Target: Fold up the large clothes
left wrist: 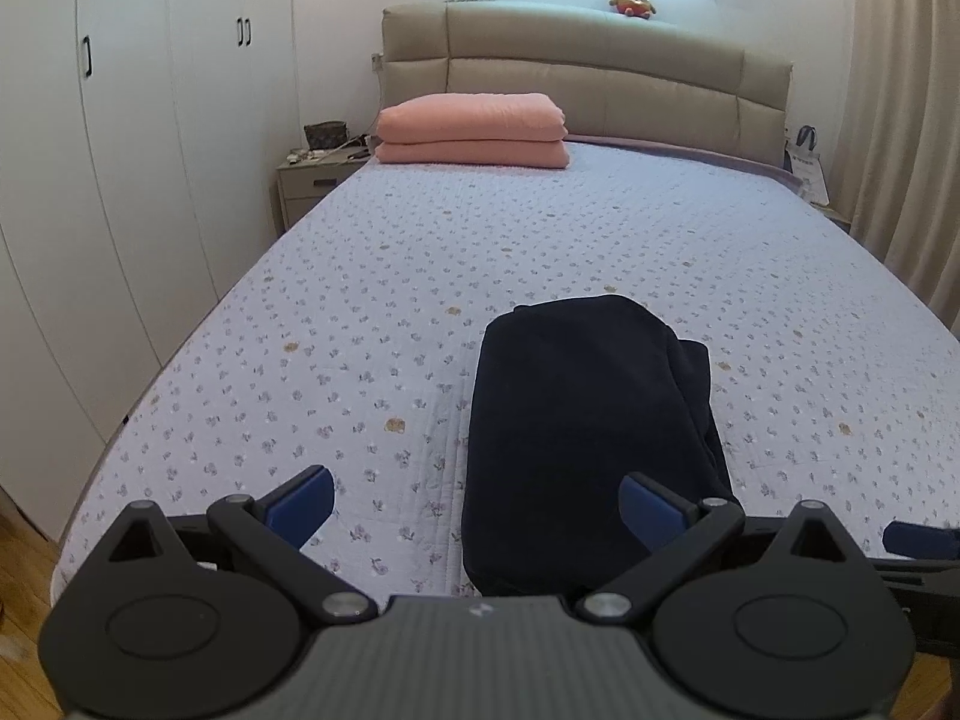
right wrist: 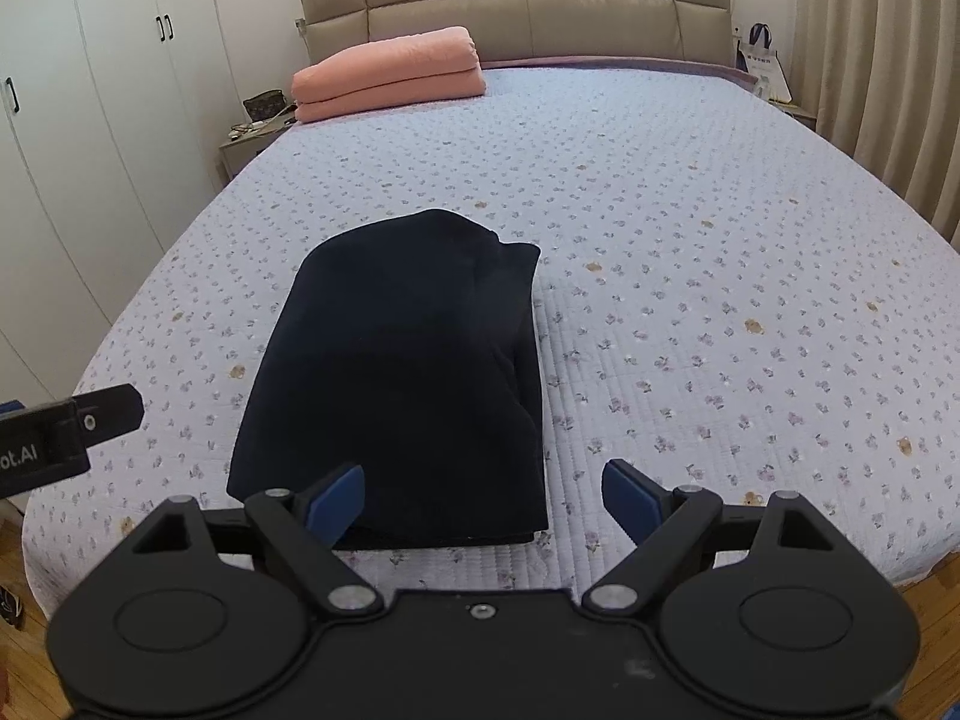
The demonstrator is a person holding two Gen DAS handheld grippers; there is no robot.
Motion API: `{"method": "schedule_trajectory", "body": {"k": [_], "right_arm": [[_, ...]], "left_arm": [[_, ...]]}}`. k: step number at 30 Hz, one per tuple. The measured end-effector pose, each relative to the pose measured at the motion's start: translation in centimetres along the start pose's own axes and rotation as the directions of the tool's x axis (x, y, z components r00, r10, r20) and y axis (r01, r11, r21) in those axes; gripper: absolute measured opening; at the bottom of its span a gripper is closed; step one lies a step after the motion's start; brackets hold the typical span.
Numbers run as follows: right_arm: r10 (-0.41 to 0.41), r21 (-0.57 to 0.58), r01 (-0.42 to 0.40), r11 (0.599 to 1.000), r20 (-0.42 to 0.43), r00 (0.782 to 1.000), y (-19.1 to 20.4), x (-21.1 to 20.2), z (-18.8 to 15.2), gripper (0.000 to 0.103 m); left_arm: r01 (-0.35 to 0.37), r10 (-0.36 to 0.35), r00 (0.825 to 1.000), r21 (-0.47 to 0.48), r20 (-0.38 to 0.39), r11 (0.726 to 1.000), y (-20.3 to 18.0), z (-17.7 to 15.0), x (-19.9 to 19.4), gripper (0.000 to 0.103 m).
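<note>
A dark navy garment [left wrist: 588, 438] [right wrist: 402, 372] lies folded into a thick rectangle near the foot of the bed [left wrist: 372, 324] [right wrist: 690, 276]. My left gripper [left wrist: 477, 507] is open above the bed's near edge, its right blue pad over the garment's near left part, holding nothing. My right gripper [right wrist: 483, 498] is open too, its left pad over the garment's near edge, its right pad over the quilt. The left gripper's finger [right wrist: 90, 420] shows at the left edge of the right wrist view, and the right gripper's finger [left wrist: 918, 540] shows at the right edge of the left wrist view.
Folded pink blankets [left wrist: 471, 129] [right wrist: 390, 75] are stacked at the head, by the beige headboard [left wrist: 600, 78]. A nightstand [left wrist: 312, 180] and white wardrobes [left wrist: 120, 180] stand to the left, curtains [right wrist: 870, 60] to the right. Wooden floor [left wrist: 24, 564] shows below the bed's foot.
</note>
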State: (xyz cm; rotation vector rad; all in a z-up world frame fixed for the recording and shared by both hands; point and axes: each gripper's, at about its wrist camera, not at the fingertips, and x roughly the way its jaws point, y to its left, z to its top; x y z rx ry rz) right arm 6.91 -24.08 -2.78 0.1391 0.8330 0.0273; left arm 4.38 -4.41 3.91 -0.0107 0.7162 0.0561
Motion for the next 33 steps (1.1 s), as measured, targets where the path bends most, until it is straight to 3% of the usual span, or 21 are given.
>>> {"method": "schedule_trajectory", "body": {"k": [27, 33], "right_arm": [[0.012, 0.027, -0.012, 1.000, -0.022, 1.000, -0.2, -0.2, -0.6, 0.102], [0.012, 0.015, -0.012, 1.000, -0.020, 1.000, 0.0, -0.1, -0.6, 0.102]], "left_arm": [[0.016, -0.015, 1.000, 0.068, -0.014, 0.998, -0.6, -0.7, 0.3, 0.103], [-0.068, 0.061, 0.996, 0.112, 0.065, 0.991, -0.7, -1.0, 0.1, 0.099]]}}
